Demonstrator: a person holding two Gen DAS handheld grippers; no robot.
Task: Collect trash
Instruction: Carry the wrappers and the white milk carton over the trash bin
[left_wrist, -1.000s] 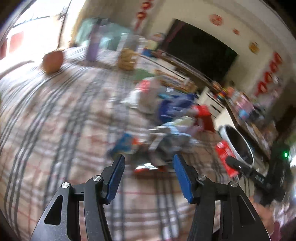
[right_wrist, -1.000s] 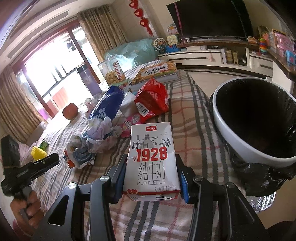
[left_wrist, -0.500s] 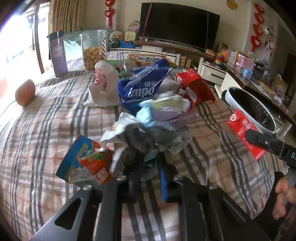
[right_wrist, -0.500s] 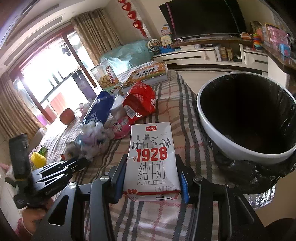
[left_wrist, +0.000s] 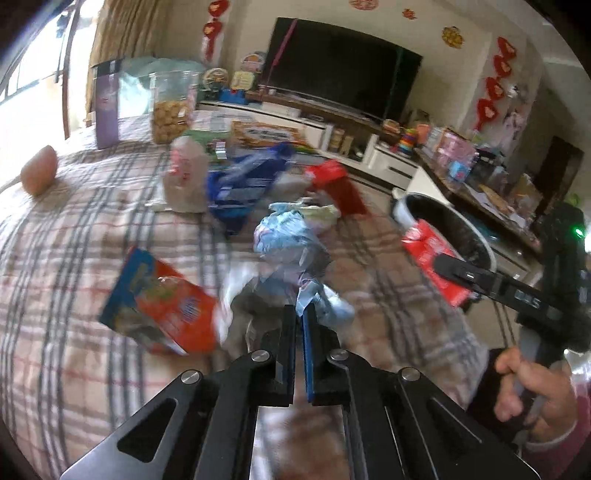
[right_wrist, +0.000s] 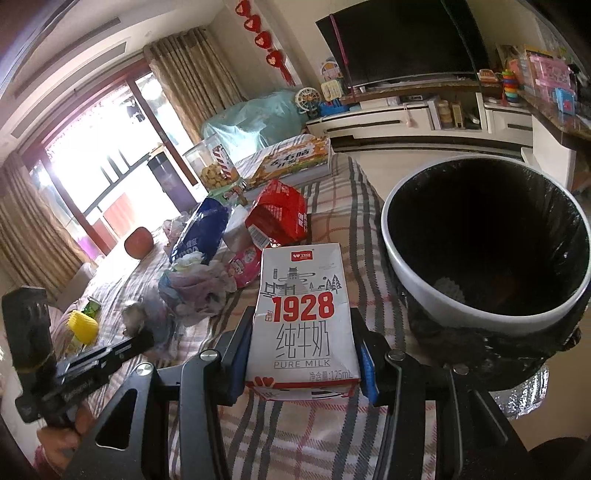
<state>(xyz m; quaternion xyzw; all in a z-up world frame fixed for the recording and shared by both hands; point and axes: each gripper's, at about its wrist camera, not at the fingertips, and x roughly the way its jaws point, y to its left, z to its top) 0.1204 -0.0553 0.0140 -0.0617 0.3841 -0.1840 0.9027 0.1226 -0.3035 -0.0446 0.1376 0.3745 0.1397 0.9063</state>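
Now my right gripper (right_wrist: 301, 354) grips the milk carton (right_wrist: 303, 314) beside the bin (right_wrist: 417, 288); my left gripper (left_wrist: 299, 317) pinches a crumpled wrapper (left_wrist: 291, 240) over the worktop (left_wrist: 74, 229). Next, both need carrying over the bin.

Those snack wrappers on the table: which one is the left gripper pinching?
The crumpled pale blue wrapper; the left gripper is shut on its edge. The orange packet and dark blue bag lie untouched.

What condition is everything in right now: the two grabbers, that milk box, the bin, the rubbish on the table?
left gripper: jaws shut on a scrap of the crumpled plastic bag.
right gripper: jaws shut on the milk carton.
milk carton: upright in the jaws, short of the bin.
trash bin: open, lined with a black bag.
red snack bag: crumpled, lying on the tablecloth.
cookie jar: upright.
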